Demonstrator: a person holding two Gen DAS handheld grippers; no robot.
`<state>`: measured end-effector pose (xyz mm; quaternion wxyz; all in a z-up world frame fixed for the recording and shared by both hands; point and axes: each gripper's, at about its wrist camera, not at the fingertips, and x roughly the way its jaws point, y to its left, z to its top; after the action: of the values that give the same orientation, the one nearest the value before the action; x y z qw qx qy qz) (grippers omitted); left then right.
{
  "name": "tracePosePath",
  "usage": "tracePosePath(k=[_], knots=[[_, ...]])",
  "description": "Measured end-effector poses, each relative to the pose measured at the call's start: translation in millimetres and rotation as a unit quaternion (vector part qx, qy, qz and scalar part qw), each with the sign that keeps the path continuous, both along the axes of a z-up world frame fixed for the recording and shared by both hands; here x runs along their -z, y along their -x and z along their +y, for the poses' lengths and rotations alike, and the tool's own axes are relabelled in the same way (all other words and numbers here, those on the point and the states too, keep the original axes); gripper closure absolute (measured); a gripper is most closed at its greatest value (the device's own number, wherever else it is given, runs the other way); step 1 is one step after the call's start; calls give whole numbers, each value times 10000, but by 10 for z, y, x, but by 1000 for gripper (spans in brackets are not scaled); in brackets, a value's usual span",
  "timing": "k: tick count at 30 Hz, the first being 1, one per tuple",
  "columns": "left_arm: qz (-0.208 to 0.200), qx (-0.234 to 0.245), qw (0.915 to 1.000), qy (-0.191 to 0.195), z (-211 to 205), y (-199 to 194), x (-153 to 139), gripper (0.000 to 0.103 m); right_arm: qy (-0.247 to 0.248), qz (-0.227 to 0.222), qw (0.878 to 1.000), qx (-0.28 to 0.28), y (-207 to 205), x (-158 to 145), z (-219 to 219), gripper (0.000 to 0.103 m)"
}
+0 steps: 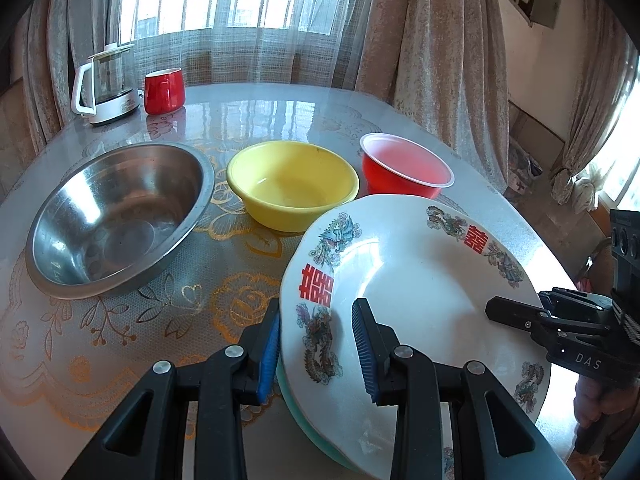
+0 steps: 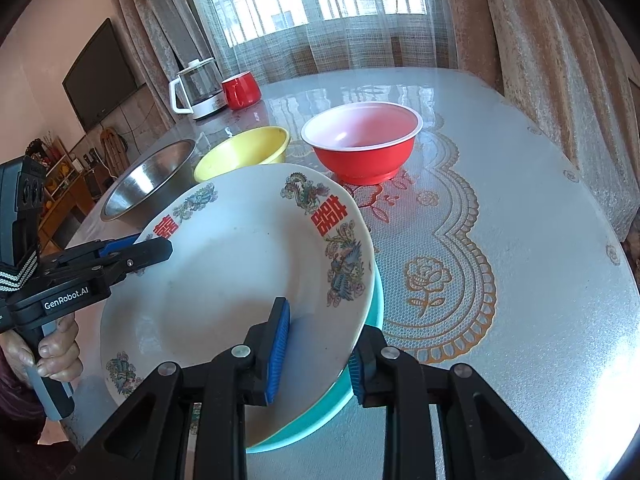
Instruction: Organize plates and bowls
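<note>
Left gripper [image 1: 316, 344]: jaws narrowly parted, straddling the near-left rim of the white plate [image 1: 416, 280]; pad contact looks like a pinch.
Right gripper [image 2: 318, 354]: pinching the opposite rim likewise.
Plate position: resting atop a teal plate [image 2: 320, 408], near table [image 2: 520, 280] edge.
Handling: glazed ceramic, rigid, slippery, breakable; best gripped at rim.
Bowls: steel [image 1: 116, 216], yellow [image 1: 292, 180], red [image 1: 404, 168] behind, apart.
</note>
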<state>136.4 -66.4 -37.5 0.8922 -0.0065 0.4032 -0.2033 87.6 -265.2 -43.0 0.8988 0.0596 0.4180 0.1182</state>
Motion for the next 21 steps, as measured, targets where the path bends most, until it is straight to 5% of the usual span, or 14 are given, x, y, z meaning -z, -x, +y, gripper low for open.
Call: tracePosePath(k=[21], knots=[[-83, -182, 9998, -21, 44, 138, -15, 68, -161, 38, 9993, 350, 10, 14, -6, 76]])
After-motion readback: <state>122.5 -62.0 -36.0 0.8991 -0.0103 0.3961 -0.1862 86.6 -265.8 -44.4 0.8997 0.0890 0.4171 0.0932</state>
